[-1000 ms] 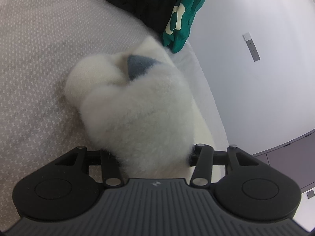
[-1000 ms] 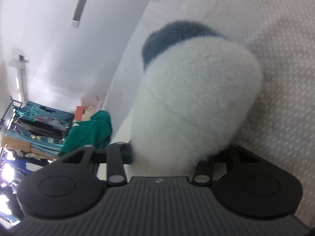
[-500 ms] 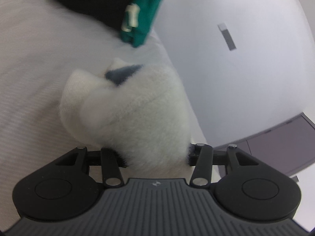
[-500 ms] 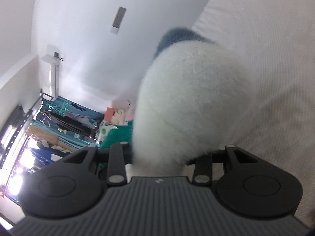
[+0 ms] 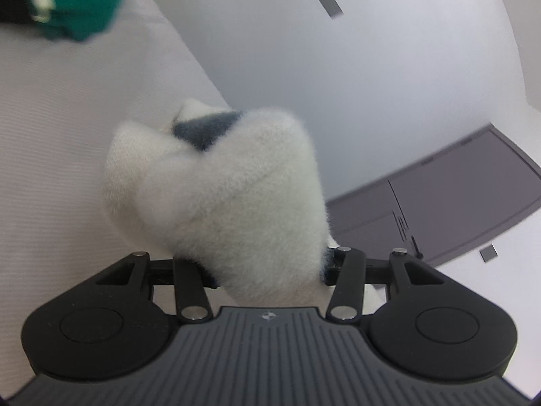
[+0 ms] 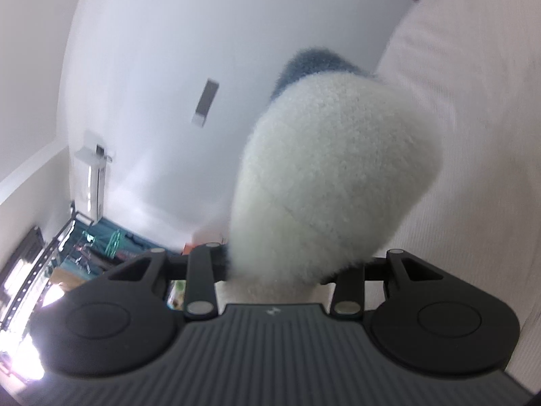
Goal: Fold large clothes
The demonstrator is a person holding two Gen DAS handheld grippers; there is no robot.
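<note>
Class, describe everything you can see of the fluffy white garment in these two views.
The fluffy white garment looks like thick fleece, bundled into a rounded, folded mass with a blue-grey patch near its far end. Its near end sits between the fingers of the left tool and, in the other view, the right tool, both gripping it. It appears raised above the pale bed; the views are blurred.

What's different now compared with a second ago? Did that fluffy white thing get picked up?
Yes. The fluffy white garment, which lay on the bed, has been lifted: wall and cabinet now show behind it, and the green clothing has slid to the picture's corner. Unchanged: the left gripper and the right gripper keep their jaws clamped on the fleece.
</note>
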